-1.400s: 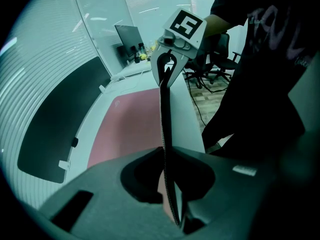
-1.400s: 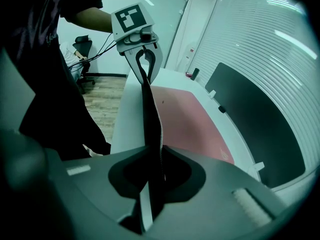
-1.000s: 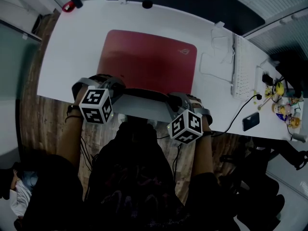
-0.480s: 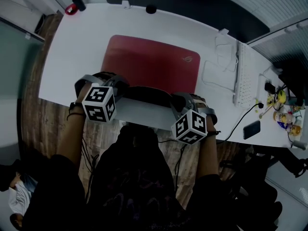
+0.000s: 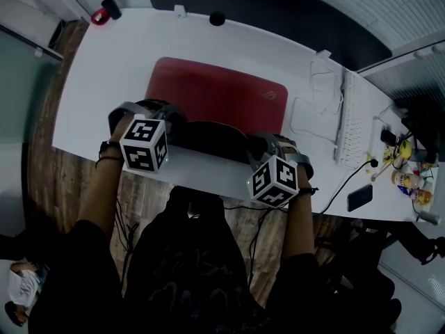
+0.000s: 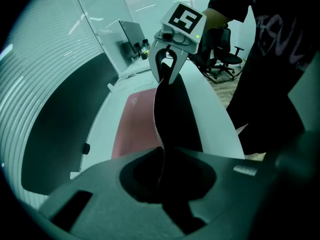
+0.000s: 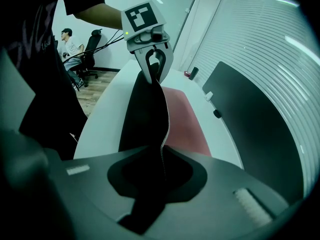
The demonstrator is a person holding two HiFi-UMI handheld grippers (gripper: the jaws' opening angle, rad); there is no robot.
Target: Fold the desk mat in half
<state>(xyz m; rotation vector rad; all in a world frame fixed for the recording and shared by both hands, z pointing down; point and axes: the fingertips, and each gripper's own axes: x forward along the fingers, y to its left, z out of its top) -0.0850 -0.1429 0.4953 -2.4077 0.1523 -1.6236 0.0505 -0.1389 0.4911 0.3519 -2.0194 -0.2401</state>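
Two grippers: both are clamping the near edge of the desk mat [image 5: 215, 92], one toward each end of that edge.
Left gripper [image 6: 161, 171]: its jaws are standing almost together, pinching only the thin mat edge, which is running straight out from between the pads.
Right gripper [image 7: 162, 166]: its jaws are likewise nearly closed, pressing on the same edge toward the other end, and it is pointing steeply downward.
Mat, near part: it is hanging lifted off the desk between the two grippers, curling over so that its black underside [image 5: 208, 134] is facing up.
Mat, far part: it is lying flat on the desk, red face up, with a small logo near its far right corner.
Desk [image 5: 104, 61]: its white top is showing all round the mat.
Keyboard [image 5: 354, 120]: it is lying well to the right of the mat, with a thin white cable [image 5: 309, 113] looping between the two.
Phone [image 5: 359, 197]: it is resting near the desk's front right edge, apart from the mat.
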